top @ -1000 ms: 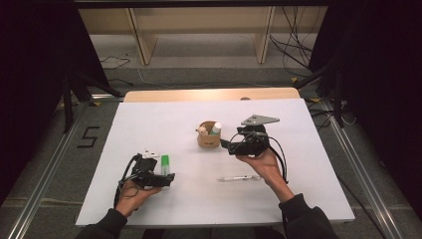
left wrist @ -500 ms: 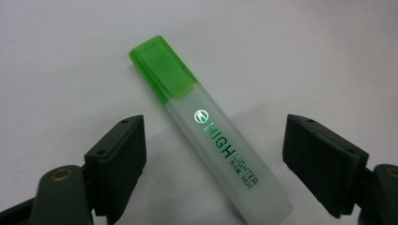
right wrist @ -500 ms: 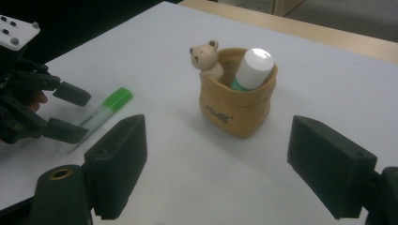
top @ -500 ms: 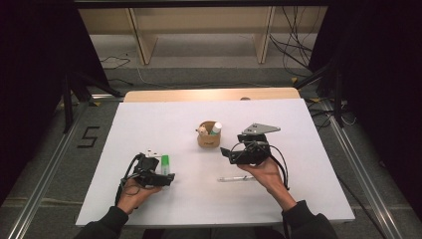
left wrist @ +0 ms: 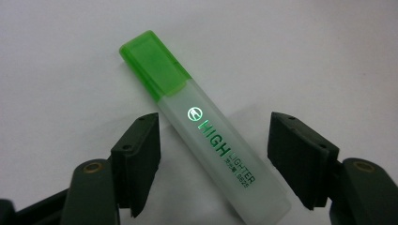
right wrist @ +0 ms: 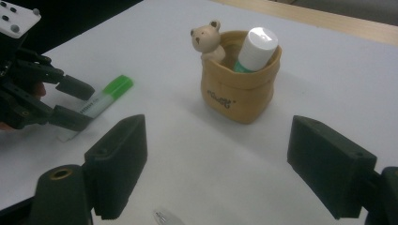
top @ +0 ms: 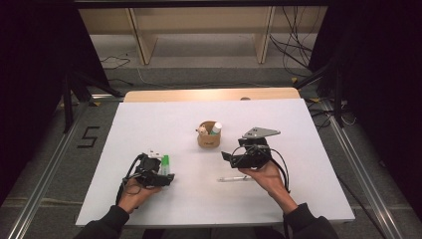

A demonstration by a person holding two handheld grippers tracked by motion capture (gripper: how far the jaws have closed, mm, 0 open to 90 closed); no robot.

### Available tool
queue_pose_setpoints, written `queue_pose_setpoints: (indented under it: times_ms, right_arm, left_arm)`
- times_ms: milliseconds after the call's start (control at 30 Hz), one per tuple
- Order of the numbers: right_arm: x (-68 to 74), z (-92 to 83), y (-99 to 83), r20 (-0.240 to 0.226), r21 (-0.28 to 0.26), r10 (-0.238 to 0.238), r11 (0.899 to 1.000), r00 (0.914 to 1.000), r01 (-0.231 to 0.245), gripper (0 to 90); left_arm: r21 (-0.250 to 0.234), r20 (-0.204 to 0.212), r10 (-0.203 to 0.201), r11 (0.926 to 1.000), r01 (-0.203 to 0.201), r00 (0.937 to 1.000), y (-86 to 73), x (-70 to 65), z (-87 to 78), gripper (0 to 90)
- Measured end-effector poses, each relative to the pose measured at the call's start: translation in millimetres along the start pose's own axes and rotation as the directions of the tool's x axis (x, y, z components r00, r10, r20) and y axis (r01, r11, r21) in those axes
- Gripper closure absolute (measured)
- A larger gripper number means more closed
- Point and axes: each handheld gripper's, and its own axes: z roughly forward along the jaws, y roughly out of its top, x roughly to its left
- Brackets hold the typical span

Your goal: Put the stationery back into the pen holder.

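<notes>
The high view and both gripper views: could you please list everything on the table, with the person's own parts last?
Green-capped translucent highlighter: one, lying flat at the table's front left, between the left gripper's jaws, pads not yet pressing.
Tan pouch-shaped holder with a small bear figure: one, mid-table.
White-capped tube: one, standing inside the holder.
Clear slim pen: one, lying front of centre, by the right hand.
White table: one, wooden strip along its far edge.
Left gripper: black, jaws just been closing around the highlighter.
Right gripper: black, grey plate on top, jaws open, empty, facing the holder.
</notes>
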Motion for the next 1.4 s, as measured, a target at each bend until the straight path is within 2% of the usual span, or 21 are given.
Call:
queue_pose_setpoints:
  times_ms: [133, 233, 400, 633, 700, 833, 933, 1067, 1233, 1400]
  right_arm:
    - [-0.4, -0.4, -1.2, 0.0, 0.003, -0.001, 1.0, 1.0, 0.001, 21.3]
    - [0.1, -0.6, -2.1, -0.004, 0.005, 0.001, 1.0, 1.0, -0.001, 21.4]
    - [1.1, -0.8, -3.0, -0.009, 0.007, -0.002, 1.0, 1.0, 0.002, 21.6]
    - [3.0, -0.2, -4.6, -0.013, 0.011, -0.004, 1.0, 0.9999, 0.004, 21.9]
    - [3.3, 0.2, -5.0, -0.015, 0.012, -0.006, 1.0, 0.9999, 0.006, 22.0]
    - [4.2, 0.8, -5.4, -0.016, 0.016, -0.009, 1.0, 0.9998, 0.009, 22.1]
    - [4.2, 1.0, -5.5, -0.018, 0.016, -0.01, 1.0, 0.9998, 0.01, 22.2]
    - [4.4, 1.6, -6.0, -0.027, 0.018, -0.005, 1.0, 0.9996, 0.005, 22.6]
    - [6.5, 2.3, -6.4, -0.031, 0.017, -0.008, 1.0, 0.9995, 0.008, 22.8]
    - [9.2, 3.0, -7.3, -0.038, 0.012, -0.007, 1.0, 0.9992, 0.007, 23.1]
  left_arm:
    - [0.011, 0.001, 0.007, 0.9999, -0.007, 1.0, 0.3, -2.3, 0.0, 39.2]
    - [0.022, -0.02, 0.021, 0.9995, -0.02, 0.9996, 0.3, -3.6, 0.8, 41.4]
    - [0.019, -0.016, 0.021, 0.9996, -0.02, 0.9997, 0.5, -4.1, -1.0, 45.9]
    - [0.024, 0.016, 0.006, 0.9997, -0.007, 0.9999, 0.4, -5.0, -2.6, 53.7]
    - [0.031, 0.021, 0.017, 0.9994, -0.018, 0.9996, 0.4, -4.8, -3.1, 55.9]
    - [0.039, 0.044, 0.014, 0.9991, -0.015, 0.999, 0.3, -5.9, -2.8, 62.5]
    - [0.046, 0.042, 0.038, 0.9981, -0.04, 0.9984, 0.6, -7.4, -3.0, 65.3]
    - [0.045, 0.049, 0.048, 0.9977, -0.05, 0.9977, 0.7, -7.3, -3.0, 65.7]
    - [0.035, 0.076, 0.042, 0.9984, -0.045, 0.9962, 0.7, -7.5, -3.3, 65.8]
    - [-0.028, 0.104, 0.018, 0.9995, -0.015, 0.9944, 3.0, -6.7, -9.9, 65.8]
